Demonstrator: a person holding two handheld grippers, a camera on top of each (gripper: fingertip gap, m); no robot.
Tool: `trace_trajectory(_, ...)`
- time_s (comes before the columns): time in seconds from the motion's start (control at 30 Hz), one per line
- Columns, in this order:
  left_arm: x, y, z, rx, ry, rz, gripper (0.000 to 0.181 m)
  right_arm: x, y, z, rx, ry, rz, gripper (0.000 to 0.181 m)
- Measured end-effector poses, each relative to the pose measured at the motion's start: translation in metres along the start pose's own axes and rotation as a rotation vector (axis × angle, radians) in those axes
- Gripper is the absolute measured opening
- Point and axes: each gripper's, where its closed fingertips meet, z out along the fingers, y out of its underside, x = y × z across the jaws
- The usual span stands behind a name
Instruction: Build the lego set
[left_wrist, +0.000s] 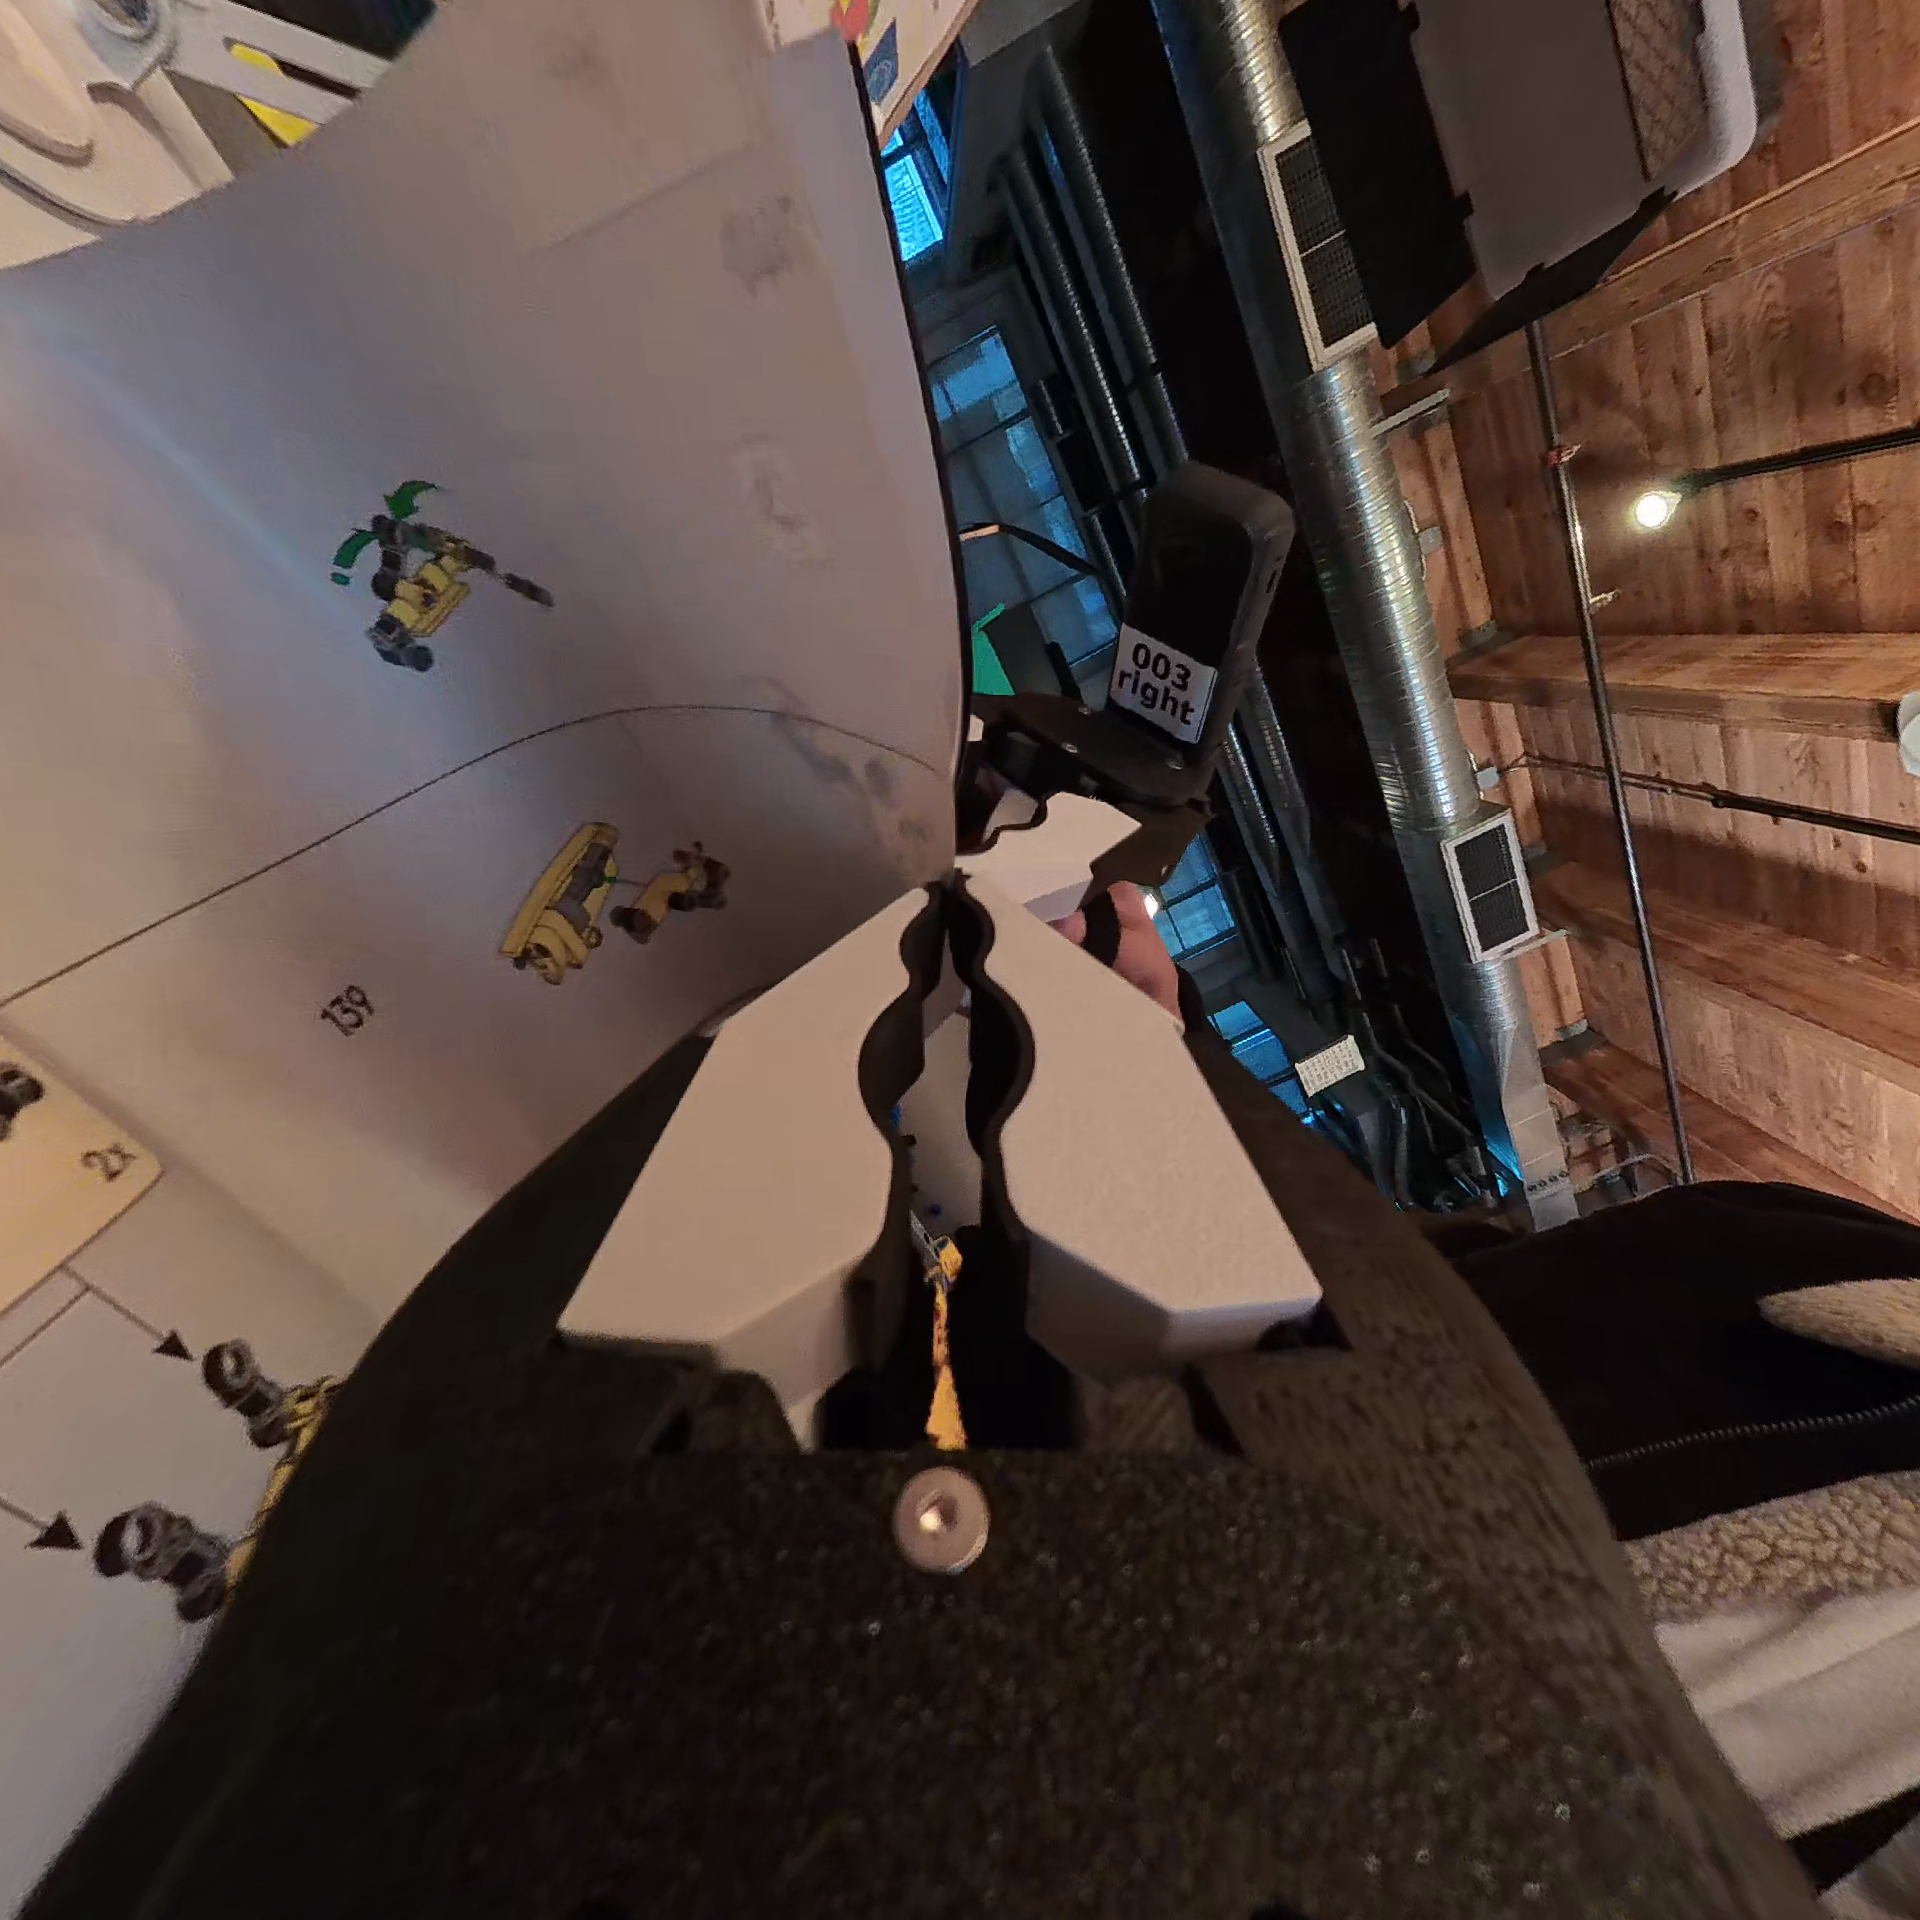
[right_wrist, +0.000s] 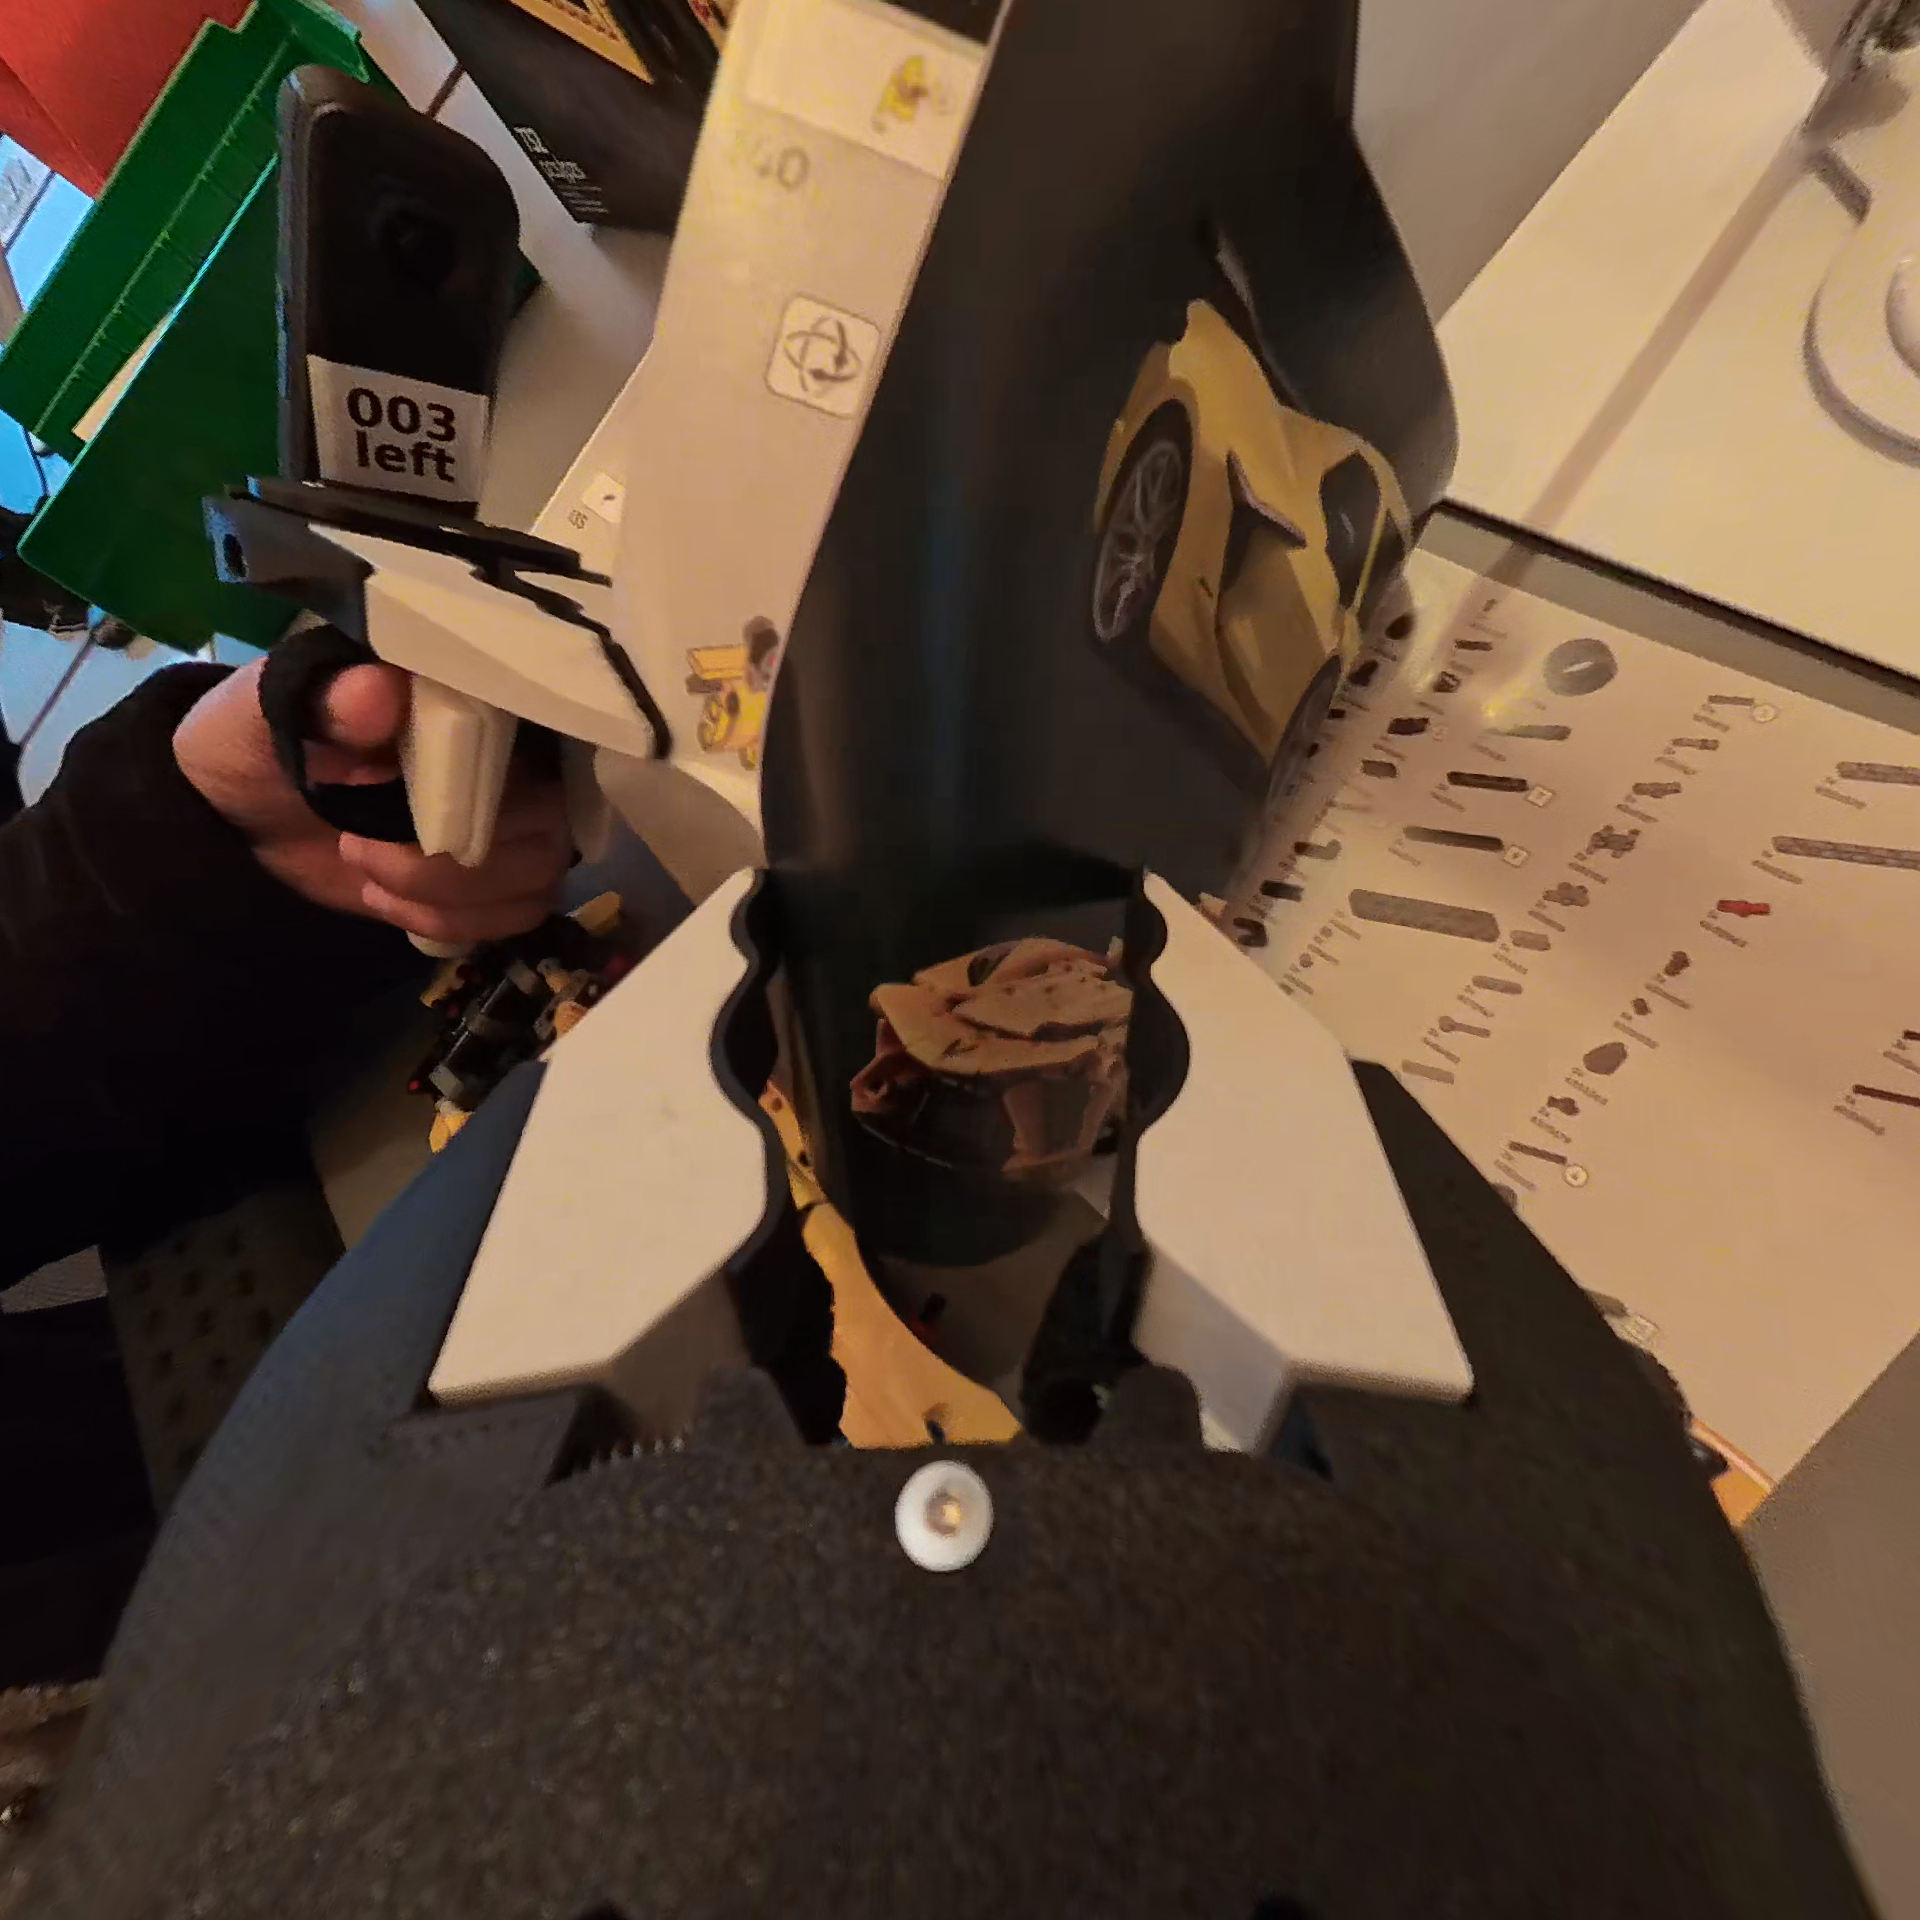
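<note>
The left gripper (left_wrist: 951, 904) is pinched shut on the edge of a page of the Lego instruction booklet (left_wrist: 468, 540), while the right gripper (right_wrist: 940, 914) stands open around the dark cover page (right_wrist: 935, 623); the part-built yellow model (right_wrist: 520, 997) lies below on the table. A hard pull could tear or crease the thin page, or let it slip free. Printed step numbers, part counts and both grippers' white tags are legible, but no brand name is.
</note>
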Motion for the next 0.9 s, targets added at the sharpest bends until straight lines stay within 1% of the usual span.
trace_trajectory(0.13,-0.005,-0.002,-0.006,-0.006,-0.033,0.003,0.0,0.016,0.004,-0.012,0.006,0.035,0.02,0.066)
trace_trajectory(0.17,-0.009,-0.001,-0.009,-0.023,-0.061,0.003,0.0,0.024,0.006,-0.017,0.004,0.063,0.018,0.066)
trace_trajectory(0.2,-0.015,0.002,-0.016,-0.068,-0.106,-0.002,0.0,0.035,0.008,-0.026,0.001,0.106,0.014,0.063)
trace_trajectory(0.23,-0.024,0.007,-0.028,-0.135,-0.171,0.0,0.0,0.05,0.011,-0.036,-0.008,0.177,0.01,0.065)
trace_trajectory(0.27,-0.031,0.011,-0.043,-0.207,-0.231,0.015,0.0,0.068,0.016,-0.048,-0.036,0.284,-0.011,0.077)
trace_trajectory(0.3,-0.033,0.011,-0.062,-0.256,-0.273,0.053,0.0,0.083,0.021,-0.06,-0.079,0.378,-0.068,0.079)
trace_trajectory(0.33,-0.036,0.007,-0.081,-0.283,-0.324,0.087,0.0,0.091,0.023,-0.068,-0.107,0.438,-0.138,0.085)
trace_trajectory(0.37,-0.039,0.0,-0.101,-0.295,-0.39,0.116,0.0,0.093,0.024,-0.07,-0.128,0.462,-0.204,0.092)
trace_trajectory(0.43,-0.043,-0.012,-0.138,-0.284,-0.502,0.158,0.0,0.085,0.024,-0.059,-0.172,0.416,-0.298,0.1)
trace_trajectory(0.53,-0.041,-0.027,-0.181,-0.234,-0.595,0.175,0.0,0.076,0.022,-0.028,-0.235,0.309,-0.373,0.1)
trace_trajectory(0.63,-0.038,-0.042,-0.216,-0.15,-0.669,0.17,0.0,0.091,0.035,-0.001,-0.337,0.231,-0.394,0.107)
trace_trajectory(0.7,-0.039,-0.045,-0.237,-0.126,-0.721,0.166,0.0,0.105,0.047,0.006,-0.401,0.242,-0.416,0.11)
trace_trajectory(0.77,-0.043,-0.045,-0.257,-0.13,-0.8,0.168,0.0,0.114,0.061,0.009,-0.462,0.244,-0.41,0.112)
trace_trajectory(0.8,-0.046,-0.043,-0.266,-0.139,-0.843,0.169,0.0,0.114,0.057,0.01,-0.415,0.238,-0.392,0.11)
trace_trajectory(0.9,-0.058,-0.033,-0.285,-0.21,-0.974,0.155,0.0,0.115,0.059,0.007,-0.366,0.249,-0.38,0.107)
